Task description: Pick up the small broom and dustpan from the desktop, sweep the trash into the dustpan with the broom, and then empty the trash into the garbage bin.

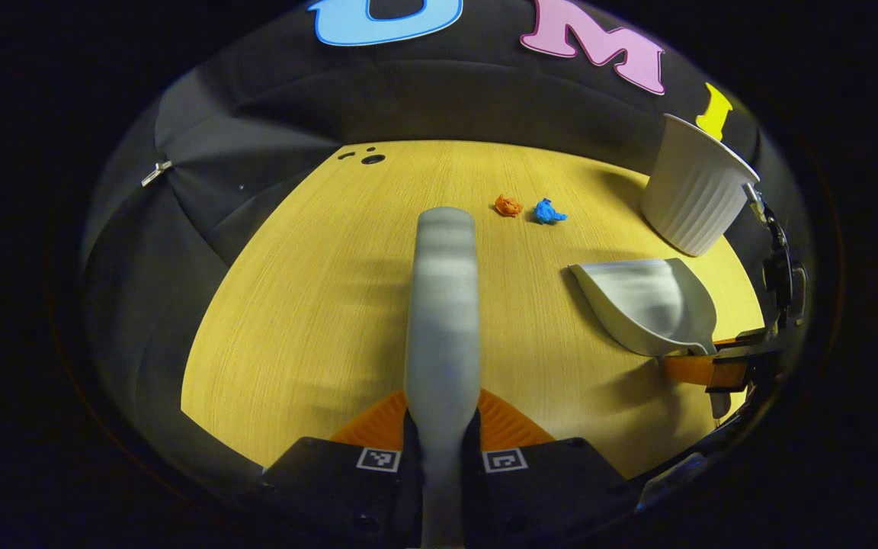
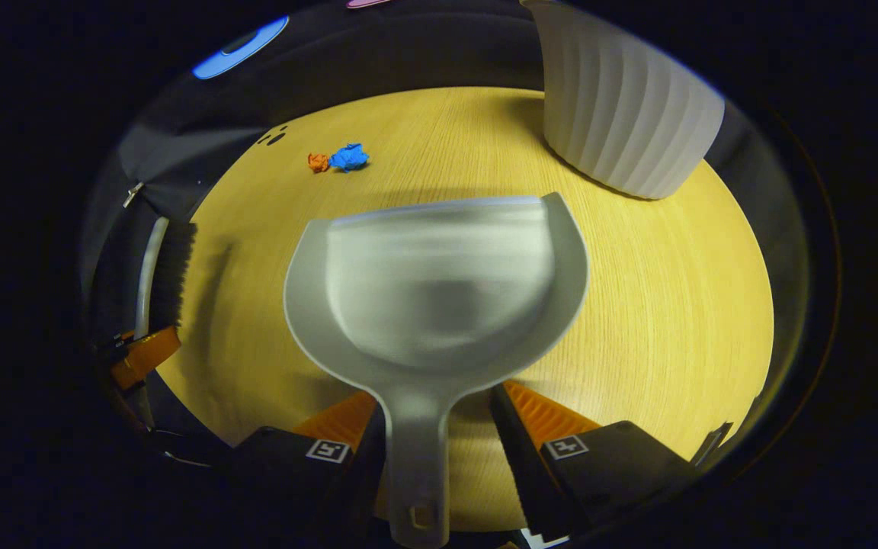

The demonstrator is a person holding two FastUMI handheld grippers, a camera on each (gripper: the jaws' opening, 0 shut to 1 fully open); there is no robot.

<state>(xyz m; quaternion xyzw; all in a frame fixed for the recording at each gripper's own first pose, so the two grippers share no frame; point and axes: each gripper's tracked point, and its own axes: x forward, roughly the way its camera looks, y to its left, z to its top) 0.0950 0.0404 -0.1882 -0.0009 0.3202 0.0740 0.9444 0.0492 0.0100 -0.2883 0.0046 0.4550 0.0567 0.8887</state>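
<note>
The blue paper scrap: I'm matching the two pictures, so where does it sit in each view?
Left gripper view: the blue paper scrap lies on the desktop upper centre-right, right of the orange scrap, left of the white bin.
Right gripper view: the blue scrap sits upper left, beyond the dustpan.
Shared landmark: the ribbed white bin, upper right in both views.

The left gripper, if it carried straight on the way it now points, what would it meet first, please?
Probably the orange scrap, slightly right of the line of the broom that the left gripper holds, with the blue scrap beside it; bare desktop lies before them. Depth is unclear.
</note>
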